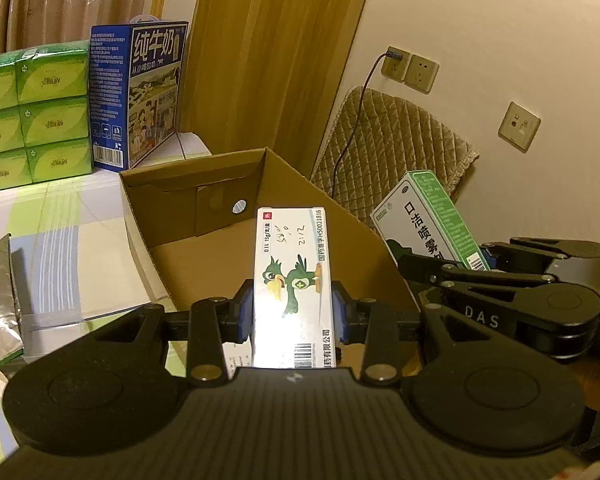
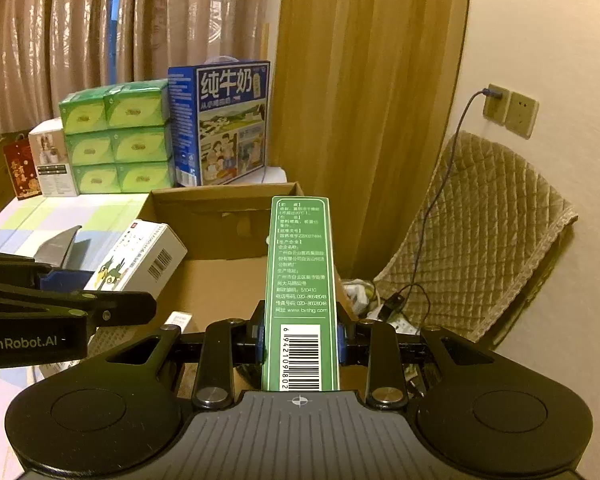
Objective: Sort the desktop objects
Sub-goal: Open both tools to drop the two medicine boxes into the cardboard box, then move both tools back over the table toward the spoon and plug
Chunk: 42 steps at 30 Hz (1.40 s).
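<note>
The left gripper [image 1: 293,312] clamps a white box [image 1: 292,280] and the right gripper [image 2: 300,340] clamps a green box [image 2: 300,272], both above the open cardboard box [image 1: 220,200]

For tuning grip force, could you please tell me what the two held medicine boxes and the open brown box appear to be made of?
White medicine box with the green bird: thin paperboard, glossy; glare washes out its lower end. Green medicine box: likewise printed carton, with crisp folded edges and a slight sheen. Open brown box: matte brown cardboard, probably corrugated, with folded flaps and a punched hole.
</note>
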Tool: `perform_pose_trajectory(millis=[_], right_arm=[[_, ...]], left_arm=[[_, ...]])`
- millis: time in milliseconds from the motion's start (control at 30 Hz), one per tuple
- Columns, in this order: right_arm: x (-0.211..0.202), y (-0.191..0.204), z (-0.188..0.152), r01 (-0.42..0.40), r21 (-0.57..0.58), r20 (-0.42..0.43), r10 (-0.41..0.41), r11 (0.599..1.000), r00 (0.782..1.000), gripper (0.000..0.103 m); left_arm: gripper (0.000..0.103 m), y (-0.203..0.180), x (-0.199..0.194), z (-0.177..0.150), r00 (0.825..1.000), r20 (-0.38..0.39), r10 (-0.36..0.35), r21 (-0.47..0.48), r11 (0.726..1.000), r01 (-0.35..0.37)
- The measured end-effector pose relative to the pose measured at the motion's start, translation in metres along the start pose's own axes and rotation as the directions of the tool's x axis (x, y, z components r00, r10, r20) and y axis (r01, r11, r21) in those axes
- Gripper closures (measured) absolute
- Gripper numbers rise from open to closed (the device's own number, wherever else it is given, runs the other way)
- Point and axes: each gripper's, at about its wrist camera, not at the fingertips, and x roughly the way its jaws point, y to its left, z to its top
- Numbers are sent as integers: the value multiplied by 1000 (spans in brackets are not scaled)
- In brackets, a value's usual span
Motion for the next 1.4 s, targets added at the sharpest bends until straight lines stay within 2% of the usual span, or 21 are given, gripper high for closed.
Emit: perform_pose_trajectory(millis=[67, 133, 467, 667, 833, 867, 900, 933, 967, 1267, 1400], right_arm=[[4, -1, 1, 1, 5, -3, -1, 1000, 1000, 75], [8, 0, 1, 2, 6, -9, -2, 1000, 1000, 75], [16, 0, -5, -21, 22, -30, 22, 1000, 999, 75], [18, 6, 2, -50, 23, -20, 50, 999, 999, 75], [23, 14, 15, -124, 10, 29, 124, 992, 992, 75], [25, 15, 18, -137, 7, 39, 136, 991, 990, 73], [26, 15, 20, -135, 8, 42, 135, 991, 990, 60], [26, 15, 21, -130, 16, 47, 129, 991, 990, 43], [24, 14, 22, -131, 28, 60, 129, 991, 990, 39], [17, 14, 10, -113, 23, 41, 112, 993, 993, 36], [13, 18, 8, -116, 13, 36, 115, 993, 993, 31]], left_arm=[[70, -1, 6, 1, 1000, -5, 6, 9, 1000, -6], [55, 1, 10, 0, 1000, -6, 13, 8, 1000, -13], [55, 17, 4, 1, 999, 4, 35, -33, 999, -34], [53, 23, 1, 1, 998, 7, 56, -41, 998, -56], [53, 27, -2, 0, 998, 12, 62, -49, 997, -62], [53, 28, -2, 0, 998, 12, 64, -50, 997, -63], [53, 29, -3, 0, 998, 11, 65, -52, 997, -65], [53, 30, -4, 0, 998, 12, 68, -55, 996, -67], [53, 32, -5, 0, 997, 13, 70, -58, 996, -69], [50, 46, -15, -1, 995, 22, 99, -61, 993, -97], [48, 55, -21, -4, 993, 20, 119, -64, 991, -118]])
